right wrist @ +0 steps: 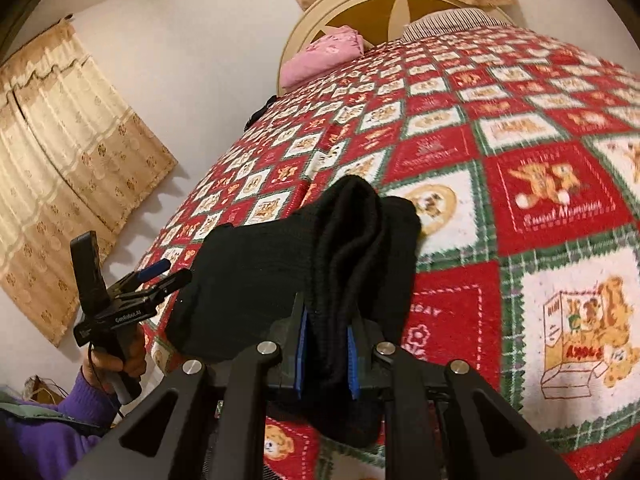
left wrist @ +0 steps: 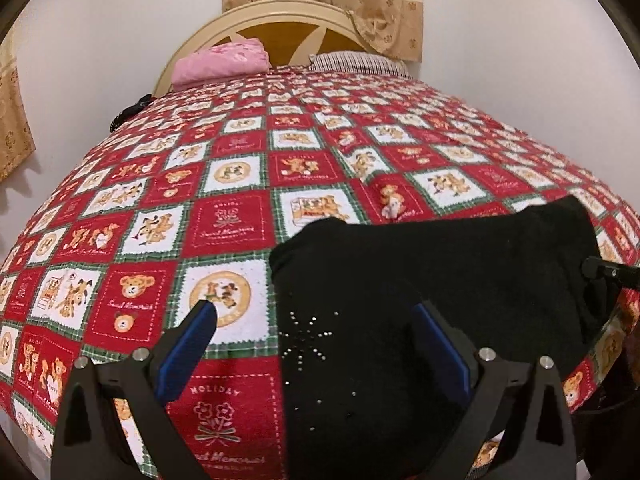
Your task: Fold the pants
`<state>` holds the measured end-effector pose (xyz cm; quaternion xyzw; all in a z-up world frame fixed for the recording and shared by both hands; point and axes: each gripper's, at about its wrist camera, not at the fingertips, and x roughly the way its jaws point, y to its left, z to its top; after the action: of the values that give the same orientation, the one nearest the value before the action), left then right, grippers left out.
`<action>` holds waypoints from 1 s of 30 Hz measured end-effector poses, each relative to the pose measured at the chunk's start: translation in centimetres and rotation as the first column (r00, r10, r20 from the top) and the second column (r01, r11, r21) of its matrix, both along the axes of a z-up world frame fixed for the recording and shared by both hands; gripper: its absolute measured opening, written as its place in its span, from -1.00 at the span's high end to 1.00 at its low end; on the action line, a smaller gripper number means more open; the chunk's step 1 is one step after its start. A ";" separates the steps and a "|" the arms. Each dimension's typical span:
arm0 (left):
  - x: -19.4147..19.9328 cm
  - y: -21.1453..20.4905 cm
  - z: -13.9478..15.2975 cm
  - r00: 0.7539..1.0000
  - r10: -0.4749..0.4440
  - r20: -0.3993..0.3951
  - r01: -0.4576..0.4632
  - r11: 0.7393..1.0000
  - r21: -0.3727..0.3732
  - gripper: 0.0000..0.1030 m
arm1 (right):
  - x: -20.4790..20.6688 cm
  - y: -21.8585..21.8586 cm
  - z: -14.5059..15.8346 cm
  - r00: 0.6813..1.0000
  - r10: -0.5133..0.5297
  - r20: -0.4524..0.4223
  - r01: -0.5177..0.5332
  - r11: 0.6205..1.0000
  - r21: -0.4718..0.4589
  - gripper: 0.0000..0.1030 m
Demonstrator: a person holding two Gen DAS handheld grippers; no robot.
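Black pants (left wrist: 432, 280) with small silver studs lie near the front edge of the bed, on a red, white and green teddy-bear quilt (left wrist: 224, 216). My left gripper (left wrist: 316, 312) is open above their left edge, with nothing between its blue pads (left wrist: 188, 348). In the right wrist view my right gripper (right wrist: 326, 320) is shut on a bunched fold of the black pants (right wrist: 280, 272), which rises between its blue pads (right wrist: 301, 344). The left gripper (right wrist: 160, 276) shows there too, held by a hand in a purple sleeve (right wrist: 48, 432).
A pink folded cloth (left wrist: 222, 60) and a striped pillow (left wrist: 356, 62) lie at the headboard (left wrist: 280, 28). Beige curtains (right wrist: 68, 152) hang on the left wall. A dark object (left wrist: 128, 114) sits at the bed's far left edge.
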<state>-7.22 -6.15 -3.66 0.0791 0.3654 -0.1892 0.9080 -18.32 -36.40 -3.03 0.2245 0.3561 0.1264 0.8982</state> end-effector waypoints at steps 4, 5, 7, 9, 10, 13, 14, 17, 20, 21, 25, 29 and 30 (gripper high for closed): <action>0.2 -0.7 -0.8 0.999 0.011 -0.030 -0.010 1.000 0.029 -0.95 | -0.2 -0.9 -0.9 1.000 -0.006 0.014 0.005 0.998 0.067 0.67; 0.3 -0.8 -1.1 0.999 0.013 -0.038 -0.012 0.999 0.032 -0.95 | -0.3 -1.0 -0.9 1.000 -0.006 0.018 0.005 0.998 0.067 0.67; 0.4 -0.9 -1.4 0.999 0.017 -0.049 -0.015 0.999 0.034 -0.95 | -0.6 -0.9 -0.5 1.000 -0.002 0.024 0.000 0.998 0.057 0.65; 0.5 -0.8 -1.5 0.999 0.019 -0.051 -0.017 0.999 0.041 -0.96 | -1.1 -0.8 -0.1 1.000 0.001 0.027 -0.002 0.999 0.044 0.61; 0.5 -0.8 -1.6 0.998 0.022 -0.052 -0.020 0.999 0.044 -0.97 | -1.6 -0.9 0.3 0.999 -0.004 0.035 0.003 1.000 0.031 0.61; 0.8 -0.6 -1.8 0.997 0.034 -0.067 -0.032 0.999 0.031 -0.98 | -3.5 -1.6 1.7 0.994 -0.080 0.069 0.082 0.996 -0.039 0.61; 0.8 -0.6 -1.9 0.997 0.036 -0.070 -0.034 0.999 0.028 -0.98 | -4.5 -1.7 2.3 0.989 -0.118 0.089 0.124 0.991 -0.059 0.61; 0.8 -0.6 -2.0 0.996 0.043 -0.075 -0.042 0.999 0.025 -0.98 | -5.8 -0.3 3.8 0.984 -0.103 0.148 0.119 0.988 -0.103 0.62; 0.7 -0.7 -1.9 0.996 0.050 -0.074 -0.047 0.998 0.033 -0.98 | -5.6 2.7 4.5 0.987 -0.030 0.157 0.057 0.984 -0.171 0.62; 0.7 -0.7 -1.9 0.996 0.052 -0.070 -0.049 0.998 0.039 -0.98 | -5.3 3.8 4.6 0.988 -0.006 0.155 0.037 0.980 -0.197 0.62; 0.6 -0.7 -2.0 0.997 0.056 -0.061 -0.053 0.997 0.050 -1.00 | -3.7 6.1 3.9 0.988 0.043 0.149 -0.009 0.975 -0.221 0.62; 0.8 -0.4 -2.3 0.996 0.062 -0.061 -0.059 0.997 0.050 -1.00 | -3.2 6.8 1.8 0.995 0.051 0.087 -0.022 0.954 -0.298 0.62; 0.9 -0.3 -2.4 0.996 0.063 -0.067 -0.060 0.997 0.044 -1.00 | -3.4 6.3 1.3 0.997 0.033 0.069 -0.011 0.954 -0.300 0.62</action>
<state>-6.36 -6.43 -6.02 0.0805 0.4023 -0.1559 0.8985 -21.71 -30.08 -1.77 0.0771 0.3404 0.0891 0.9329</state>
